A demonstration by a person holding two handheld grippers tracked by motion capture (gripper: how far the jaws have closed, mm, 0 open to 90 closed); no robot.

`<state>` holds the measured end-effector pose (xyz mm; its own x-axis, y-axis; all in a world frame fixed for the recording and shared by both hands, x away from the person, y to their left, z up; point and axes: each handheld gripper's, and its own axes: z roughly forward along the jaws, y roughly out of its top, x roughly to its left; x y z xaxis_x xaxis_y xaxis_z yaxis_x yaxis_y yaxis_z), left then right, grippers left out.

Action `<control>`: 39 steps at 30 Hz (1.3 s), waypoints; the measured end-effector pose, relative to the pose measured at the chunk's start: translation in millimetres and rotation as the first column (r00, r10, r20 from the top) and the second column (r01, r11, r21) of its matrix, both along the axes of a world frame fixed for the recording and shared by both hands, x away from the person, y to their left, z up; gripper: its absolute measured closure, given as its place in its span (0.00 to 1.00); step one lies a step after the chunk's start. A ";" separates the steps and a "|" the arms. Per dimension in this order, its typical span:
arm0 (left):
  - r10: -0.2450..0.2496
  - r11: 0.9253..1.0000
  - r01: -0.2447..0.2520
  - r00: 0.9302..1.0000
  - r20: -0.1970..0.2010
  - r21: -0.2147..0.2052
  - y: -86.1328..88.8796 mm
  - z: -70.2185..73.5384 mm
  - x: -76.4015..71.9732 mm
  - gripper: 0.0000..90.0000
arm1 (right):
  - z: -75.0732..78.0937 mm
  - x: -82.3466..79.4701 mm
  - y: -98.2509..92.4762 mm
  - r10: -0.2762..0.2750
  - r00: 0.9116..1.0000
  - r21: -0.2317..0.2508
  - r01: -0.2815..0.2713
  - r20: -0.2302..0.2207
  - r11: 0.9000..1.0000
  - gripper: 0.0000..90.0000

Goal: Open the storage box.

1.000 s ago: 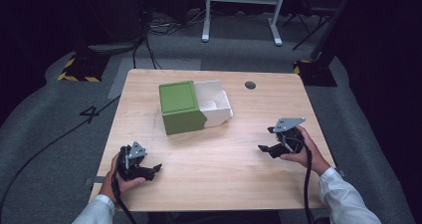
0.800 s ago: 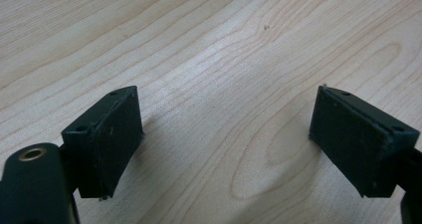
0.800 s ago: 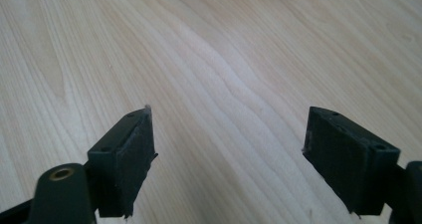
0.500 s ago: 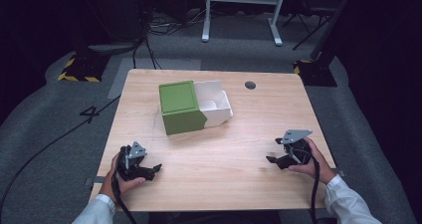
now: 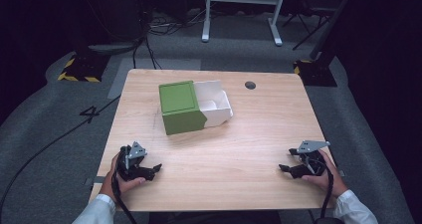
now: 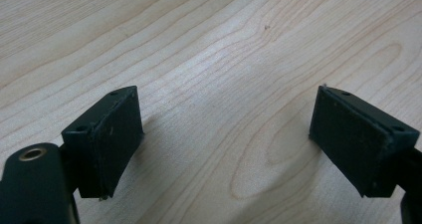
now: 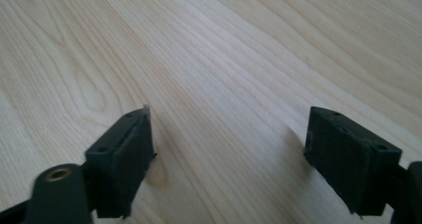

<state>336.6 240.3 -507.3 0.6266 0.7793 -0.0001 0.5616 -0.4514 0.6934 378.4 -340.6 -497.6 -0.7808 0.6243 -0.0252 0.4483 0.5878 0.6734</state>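
- Left tool (image 5: 158,168) at the near left of the counter (image 5: 249,129), jaws spread wide and empty, only bare wood grain between them in the left gripper view.
- Right tool (image 5: 281,168) at the near right edge, likewise released and empty, pads (image 7: 124,162) wide apart just above the wood.
- Green box (image 5: 180,108) at the far-left middle of the counter, with a white tray (image 5: 215,103) standing out of its right side, seemingly pulled partway; well apart from both tools.
- Probably a resting or starting pose, with the box as the likely target.
- Best approach, by judgement: bring both tools forward together, left to steady the green shell at its near-left wall, right to take the tray's free edge.
- Worth keeping the jaws wide until they straddle a wall, then closing gently; thin card likely to crush or slide.
- No brand, label or print legible on box or tray.
- A chalked "4" (image 5: 90,111) readable on the floor left of the counter.
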 end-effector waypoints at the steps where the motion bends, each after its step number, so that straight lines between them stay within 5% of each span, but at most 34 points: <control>1: 0.000 1.000 0.000 1.000 0.000 0.000 0.0 0.0 0.0 0.15 | -1.7 -1.6 -3.0 -0.007 1.000 0.014 0.007 -0.001 1.000 0.20; 7: 0.003 1.000 -0.003 1.000 -0.001 0.000 0.3 0.0 -0.9 0.15 | -9.8 -13.1 -14.3 -0.049 0.997 0.087 0.044 0.053 0.995 0.20; 39: 0.004 1.000 -0.004 1.000 -0.002 -0.001 0.4 0.0 -1.3 0.15 | -9.9 -14.5 -14.1 -0.070 0.996 0.086 0.065 0.054 0.994 0.19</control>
